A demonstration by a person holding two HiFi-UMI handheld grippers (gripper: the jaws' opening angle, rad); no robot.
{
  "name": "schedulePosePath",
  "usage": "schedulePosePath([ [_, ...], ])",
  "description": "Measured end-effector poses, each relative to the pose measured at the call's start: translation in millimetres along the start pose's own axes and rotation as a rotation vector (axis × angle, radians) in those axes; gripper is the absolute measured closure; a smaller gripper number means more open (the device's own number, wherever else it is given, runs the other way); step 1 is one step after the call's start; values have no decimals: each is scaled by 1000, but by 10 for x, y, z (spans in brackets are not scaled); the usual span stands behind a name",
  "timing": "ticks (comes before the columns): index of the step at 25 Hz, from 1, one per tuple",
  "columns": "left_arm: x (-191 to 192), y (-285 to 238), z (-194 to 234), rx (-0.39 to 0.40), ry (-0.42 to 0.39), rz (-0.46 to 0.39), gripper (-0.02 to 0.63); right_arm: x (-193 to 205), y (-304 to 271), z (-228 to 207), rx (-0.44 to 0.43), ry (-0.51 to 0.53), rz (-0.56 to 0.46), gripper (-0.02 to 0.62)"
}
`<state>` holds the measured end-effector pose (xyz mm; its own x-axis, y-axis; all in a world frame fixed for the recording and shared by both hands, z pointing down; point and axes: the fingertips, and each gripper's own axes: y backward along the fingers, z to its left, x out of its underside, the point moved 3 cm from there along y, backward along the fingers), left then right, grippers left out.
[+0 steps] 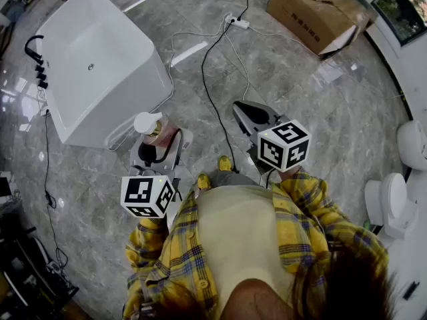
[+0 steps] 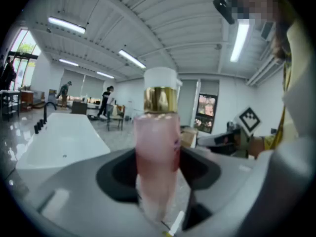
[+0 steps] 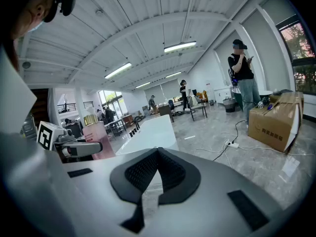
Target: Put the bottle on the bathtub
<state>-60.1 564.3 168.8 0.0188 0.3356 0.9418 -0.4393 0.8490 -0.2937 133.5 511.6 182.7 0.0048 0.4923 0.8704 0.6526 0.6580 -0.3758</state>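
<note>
The bottle (image 2: 157, 147), a pink one with a gold collar and white pump cap, stands upright between the jaws of the left gripper (image 1: 162, 153), which are clamped on its lower body. That low grip leaves the top free and keeps the base level for setting down. No desk is in view. In the head view the bottle hangs over the marble floor (image 1: 313, 112), just off the near corner of the white bathtub (image 1: 152, 55) and not yet above its rim. The black faucet (image 1: 37, 59) sits on the far left edge. The right gripper (image 3: 157, 154) is pinched closed on nothing and held well to the right, probably to keep clear of the carry.
</note>
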Motion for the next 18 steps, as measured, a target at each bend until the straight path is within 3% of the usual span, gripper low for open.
schedulePosePath([
  [18, -76, -580, 32, -38, 4, 23, 359, -202, -317, -490, -53, -31, 11, 581],
])
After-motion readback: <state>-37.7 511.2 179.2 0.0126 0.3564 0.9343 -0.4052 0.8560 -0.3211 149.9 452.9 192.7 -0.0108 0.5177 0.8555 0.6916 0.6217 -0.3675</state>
